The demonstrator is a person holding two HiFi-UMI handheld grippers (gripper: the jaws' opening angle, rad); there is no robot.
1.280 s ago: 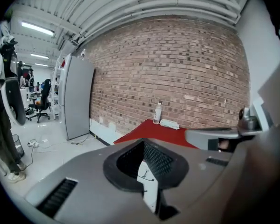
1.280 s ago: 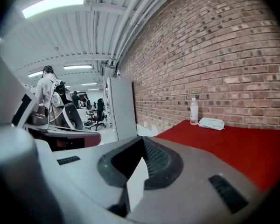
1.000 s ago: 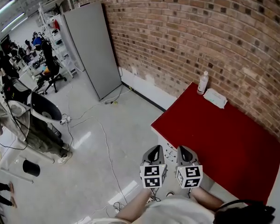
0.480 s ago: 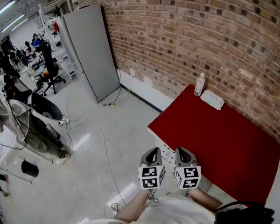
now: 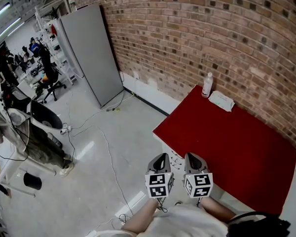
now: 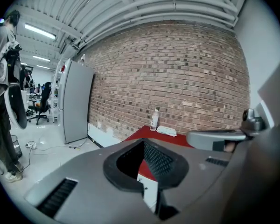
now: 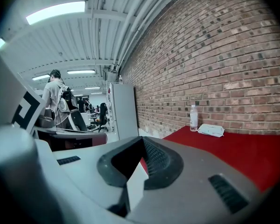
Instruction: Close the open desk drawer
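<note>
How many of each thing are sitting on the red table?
Bottle: 1
White packet: 1
Total on the red table: 2

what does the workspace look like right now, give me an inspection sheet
surface: red desk top, set against the brick wall
job's things: desk drawer not made out in any view
clutter: clear bottle upright, white packet beside it, at the desk's far edge by the wall
grippers: left gripper and right gripper side by side at the desk's near corner, jaws together, nothing between them
cables: loose cables trail over the grey floor
surroundings: grey cabinet against the wall; office chair and a person further off
</note>
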